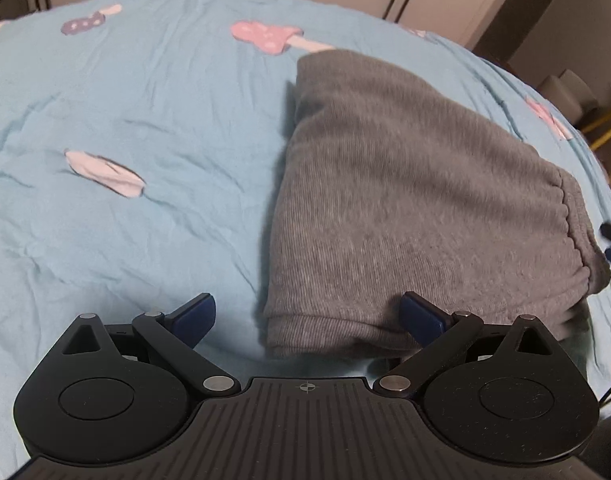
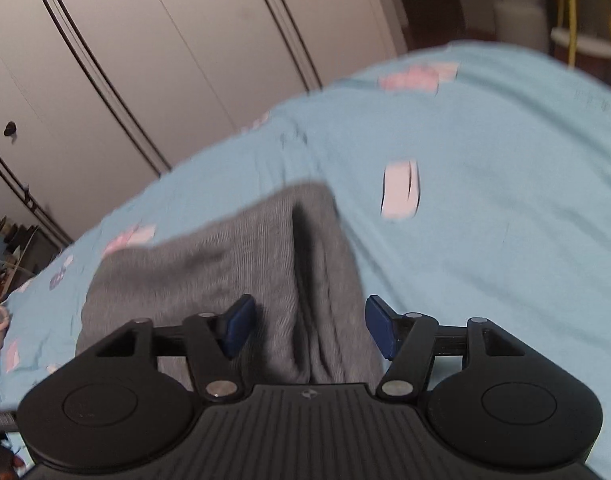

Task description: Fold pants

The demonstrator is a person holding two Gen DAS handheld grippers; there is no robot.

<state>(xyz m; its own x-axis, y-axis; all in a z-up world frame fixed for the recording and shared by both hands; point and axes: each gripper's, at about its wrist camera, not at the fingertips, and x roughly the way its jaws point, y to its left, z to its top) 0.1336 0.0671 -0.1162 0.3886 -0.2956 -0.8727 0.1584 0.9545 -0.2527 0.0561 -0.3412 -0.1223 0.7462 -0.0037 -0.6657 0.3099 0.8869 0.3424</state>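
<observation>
We see the grey pants (image 1: 409,200) lying folded into a thick, compact bundle on the light blue bedspread (image 1: 145,160), which carries a pink and purple mushroom print. In the left wrist view the bundle lies toward the bed's right edge, its gathered waistband (image 1: 577,232) on the side nearest that edge. Our left gripper (image 1: 307,316) is spread wide and holds nothing; its right finger (image 1: 421,318) sits at the bundle's near folded edge, while the other is over bare bedspread. Our right gripper (image 2: 309,326) is also spread wide and empty, hovering over the pants (image 2: 233,248), whose stacked layers run between its fingers. This view is motion-blurred. Pale wardrobe doors (image 2: 145,60) stand beyond the bed's far edge.
</observation>
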